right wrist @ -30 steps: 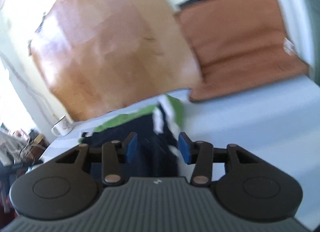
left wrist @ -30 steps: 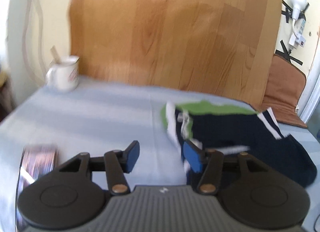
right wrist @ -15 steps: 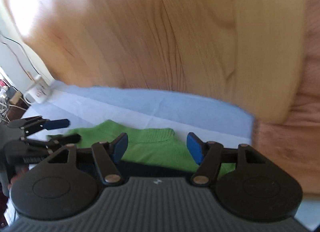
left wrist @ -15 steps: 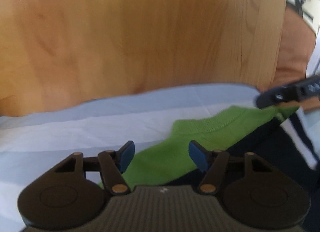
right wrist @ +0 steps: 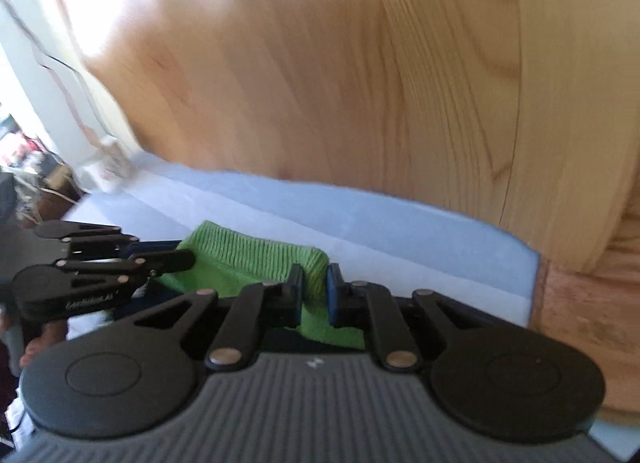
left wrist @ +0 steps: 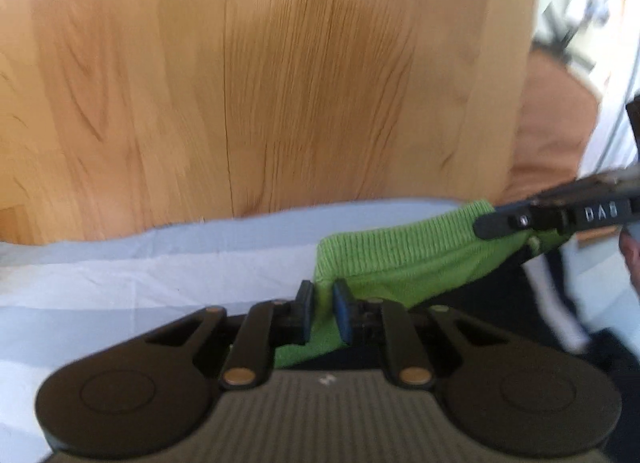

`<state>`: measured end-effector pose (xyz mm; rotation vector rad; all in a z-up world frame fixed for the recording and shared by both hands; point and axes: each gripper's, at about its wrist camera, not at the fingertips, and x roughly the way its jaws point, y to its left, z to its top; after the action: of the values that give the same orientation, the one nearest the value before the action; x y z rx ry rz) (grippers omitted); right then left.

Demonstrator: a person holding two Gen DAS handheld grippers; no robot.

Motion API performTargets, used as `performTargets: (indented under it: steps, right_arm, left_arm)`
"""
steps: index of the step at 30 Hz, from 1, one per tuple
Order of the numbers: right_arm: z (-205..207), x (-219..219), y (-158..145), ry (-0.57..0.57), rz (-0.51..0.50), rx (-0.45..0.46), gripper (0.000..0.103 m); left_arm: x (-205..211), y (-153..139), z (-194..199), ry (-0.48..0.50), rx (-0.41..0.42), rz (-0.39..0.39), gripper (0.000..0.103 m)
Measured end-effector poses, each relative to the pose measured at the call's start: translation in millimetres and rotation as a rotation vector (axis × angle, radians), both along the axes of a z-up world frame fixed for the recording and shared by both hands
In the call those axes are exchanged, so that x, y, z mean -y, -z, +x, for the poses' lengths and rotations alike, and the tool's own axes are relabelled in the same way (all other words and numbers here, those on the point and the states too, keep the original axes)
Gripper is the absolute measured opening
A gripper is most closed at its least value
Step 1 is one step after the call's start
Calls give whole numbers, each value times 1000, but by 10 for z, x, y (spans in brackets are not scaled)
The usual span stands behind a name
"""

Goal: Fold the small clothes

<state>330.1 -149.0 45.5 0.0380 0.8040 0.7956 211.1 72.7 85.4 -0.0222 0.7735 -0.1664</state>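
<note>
A small navy garment with a green ribbed band (left wrist: 404,255) lies on the light blue sheet (left wrist: 140,263). My left gripper (left wrist: 323,295) is at the band's left corner, its jaws closing with the blue pads pressing the green knit. My right gripper (right wrist: 314,283) is at the band's right corner (right wrist: 256,255), its jaws also closing and pinching the knit. Each gripper shows in the other's view: the right gripper (left wrist: 486,223) at the band's far end, the left gripper (right wrist: 182,255) at its left end. The navy part is mostly hidden under the grippers.
A tall wooden board (left wrist: 280,83) stands close behind the sheet's far edge. A brown cushion (left wrist: 552,127) leans to its right. A white mug (right wrist: 110,171) sits at the far left of the sheet. A person's fingers (right wrist: 36,347) hold the left gripper.
Both grippers moved forward over the garment to its green band. Their jaws stood wide before and now pinch the band's two corners.
</note>
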Motion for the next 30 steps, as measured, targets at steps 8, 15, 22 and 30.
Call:
performTargets:
  steps: [8,15,22,30]
  right_arm:
    - [-1459,538,-499,-99,62,158,14]
    - [-2378,741,253,-91,38,68,13]
    - [-2456,800,651,-3,116,14,14]
    - [-2693,1064,125,-22,247,41,45]
  left_arm:
    - [167,-564,-1438,89,194,-31,12]
    - [413,-52,-2515,116,126,-5,12]
    - [478,306,-2654,61,47,-6,18]
    - [98,-210,-3014,96,204,-135,31]
